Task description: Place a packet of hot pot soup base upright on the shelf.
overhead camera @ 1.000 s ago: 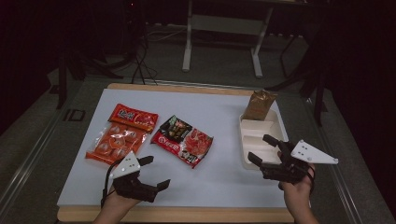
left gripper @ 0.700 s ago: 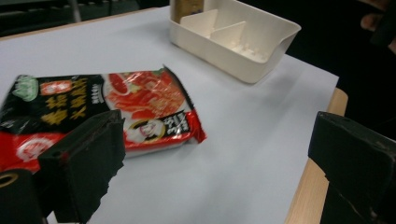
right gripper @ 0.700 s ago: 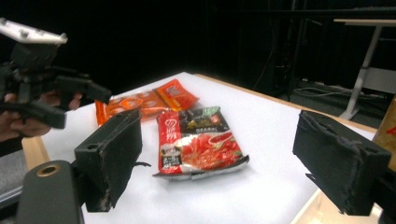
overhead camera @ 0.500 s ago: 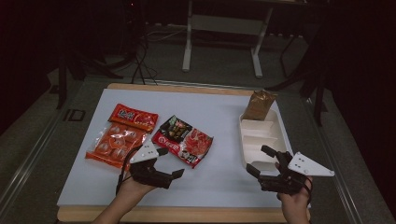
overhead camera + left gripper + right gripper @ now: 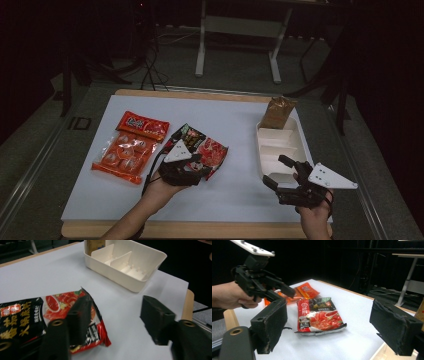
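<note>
A red and black soup-base packet [image 5: 207,147] lies flat mid-table. My left gripper [image 5: 204,167] stands open at its near edge. In the left gripper view my left gripper [image 5: 116,307] has one jaw over the packet [image 5: 57,302] and the other over bare table, gripping nothing. My right gripper [image 5: 278,171] is open by the near end of the white divided tray [image 5: 295,145]. In the right gripper view my right gripper [image 5: 330,307] has its jaws wide apart, with the packet [image 5: 319,317] and the left gripper [image 5: 284,295] beyond them.
An orange bag of small packets [image 5: 125,155] and a red packet [image 5: 143,125] lie left of the soup-base packet. A brown pouch [image 5: 277,112] stands in the tray's far end. The white table sheet [image 5: 240,125] ends at a wooden edge [image 5: 200,230].
My left gripper has moved forward and to the right, from the near edge up to the soup-base packet. My right gripper has shifted slightly left and nearer.
</note>
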The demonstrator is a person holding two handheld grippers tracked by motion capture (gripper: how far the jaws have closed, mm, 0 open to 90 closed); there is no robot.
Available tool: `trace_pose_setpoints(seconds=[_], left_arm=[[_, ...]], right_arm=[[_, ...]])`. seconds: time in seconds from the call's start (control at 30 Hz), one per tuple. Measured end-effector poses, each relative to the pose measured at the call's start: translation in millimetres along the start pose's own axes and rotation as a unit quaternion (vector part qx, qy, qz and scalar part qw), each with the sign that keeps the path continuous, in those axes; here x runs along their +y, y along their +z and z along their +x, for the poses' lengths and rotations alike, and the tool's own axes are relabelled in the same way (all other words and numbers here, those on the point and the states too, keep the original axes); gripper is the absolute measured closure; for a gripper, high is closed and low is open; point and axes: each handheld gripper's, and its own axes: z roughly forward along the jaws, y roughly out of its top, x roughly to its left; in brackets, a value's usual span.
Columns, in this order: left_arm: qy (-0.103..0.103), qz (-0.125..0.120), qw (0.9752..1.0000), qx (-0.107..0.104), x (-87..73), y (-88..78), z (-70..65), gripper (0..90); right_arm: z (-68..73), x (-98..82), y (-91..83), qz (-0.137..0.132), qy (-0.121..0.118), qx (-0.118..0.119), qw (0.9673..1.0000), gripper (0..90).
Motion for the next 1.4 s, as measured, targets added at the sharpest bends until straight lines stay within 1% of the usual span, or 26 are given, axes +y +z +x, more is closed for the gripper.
trace_pose_setpoints(seconds=[0.07,0.1,0.13,0.17,0.2,0.3,0.33,0.37,0.4,0.43,0.5,0.53,0.57,0.6,0.63,0.67,0.7,0.73,0.87,1.0,1.1,1.17,1.23,1.27,1.33,1.4], left_arm=[[0.000,0.002,1.0000,0.001,4.1,6.9,0.3,50.8],[-0.002,0.003,1.0000,-0.003,6.0,10.5,1.0,53.5],[0.000,0.005,1.0000,-0.004,8.0,14.1,1.7,59.3],[0.002,0.006,1.0000,0.001,10.0,17.6,2.3,59.3],[0.001,0.006,1.0000,-0.001,11.9,20.9,3.6,61.7],[-0.010,0.010,0.9999,0.008,17.0,32.3,9.1,67.8],[-0.010,0.010,0.9998,0.011,17.9,34.8,10.3,71.2],[-0.011,0.011,0.9997,0.017,19.2,38.9,12.4,72.4],[-0.012,0.014,0.9997,0.017,19.9,41.5,14.0,75.6],[-0.014,0.020,0.9994,0.023,21.0,46.7,16.2,77.4],[-0.016,0.028,0.9992,0.024,22.2,51.2,19.7,81.1],[-0.014,0.026,0.9992,0.026,22.7,53.4,21.5,82.6],[-0.015,0.027,0.9990,0.033,23.6,55.6,23.2,85.5],[-0.018,0.028,0.9989,0.033,24.1,57.1,24.8,87.5],[-0.018,0.028,0.9989,0.033,24.1,57.1,24.8,88.7],[-0.024,0.035,0.9984,0.037,25.9,62.3,28.4,88.7],[-0.026,0.044,0.9982,0.033,27.0,65.4,31.2,90.0],[-0.026,0.051,0.9977,0.034,27.9,68.4,33.6,90.0],[-0.020,0.078,0.9957,0.046,29.6,83.7,41.7,90.0],[-0.021,0.098,0.9938,0.048,27.5,100.1,48.4,90.0],[-0.027,0.100,0.9935,0.047,27.0,111.2,51.9,90.0],[-0.023,0.102,0.9931,0.053,28.2,118.6,53.3,90.0],[-0.030,0.104,0.9928,0.052,29.3,125.4,56.4,90.0],[-0.035,0.109,0.9920,0.054,29.9,129.5,58.6,90.0],[-0.036,0.116,0.9909,0.059,29.7,135.5,60.8,90.0],[-0.043,0.128,0.9891,0.060,29.3,141.8,63.2,90.0]], right_arm=[[-0.5,-0.4,0.0,0.000,0.000,-0.001,1.0000,14.3],[-0.7,-0.6,-0.1,0.001,0.000,0.000,1.0000,14.3],[-1.3,-0.7,-0.1,0.001,0.002,0.001,1.0000,14.3],[-1.3,-0.7,-0.1,0.001,0.002,0.001,1.0000,14.3],[-1.4,-0.8,-0.2,0.000,0.002,0.001,1.0000,14.3],[-1.6,-0.9,-0.4,0.000,0.001,0.003,1.0000,14.3],[-1.7,-0.9,-0.5,0.000,0.002,0.003,1.0000,14.3],[-1.9,-1.0,-0.5,0.000,0.001,0.003,1.0000,14.3],[-2.3,-1.0,-0.4,0.000,0.000,0.003,1.0000,14.3],[-2.4,-1.1,-0.4,-0.001,0.000,0.003,1.0000,14.3],[-2.8,-1.3,-0.6,0.000,0.001,0.004,1.0000,14.3],[-2.8,-1.5,-0.7,0.000,0.001,0.003,1.0000,14.3],[-2.8,-1.8,-0.8,-0.001,0.003,0.005,1.0000,14.3],[-2.7,-2.2,-0.7,-0.003,0.006,0.011,0.9999,14.3],[-2.7,-2.2,-0.7,-0.003,0.006,0.011,0.9999,14.3],[-2.4,-2.4,-0.6,-0.003,0.004,0.010,0.9999,14.3],[-1.3,-2.6,-0.1,-0.002,-0.002,0.009,1.0000,14.4],[-1.3,-2.7,0.2,-0.004,-0.001,0.013,0.9999,14.6],[-0.7,-3.0,0.9,-0.002,0.000,0.016,0.9999,14.6],[-1.2,-3.2,-0.1,-0.002,0.004,0.017,0.9998,14.6],[-2.7,-3.5,-1.0,-0.003,0.005,0.016,0.9999,14.6],[-3.5,-3.9,-1.6,-0.003,0.006,0.015,0.9999,14.6],[-4.1,-4.2,-2.1,-0.004,0.008,0.016,0.9998,14.6],[-4.3,-4.4,-2.2,-0.004,0.009,0.016,0.9998,14.6],[-4.7,-4.9,-2.4,-0.003,0.008,0.016,0.9998,14.6],[-5.2,-5.3,-2.2,-0.002,0.010,0.018,0.9998,14.6]])
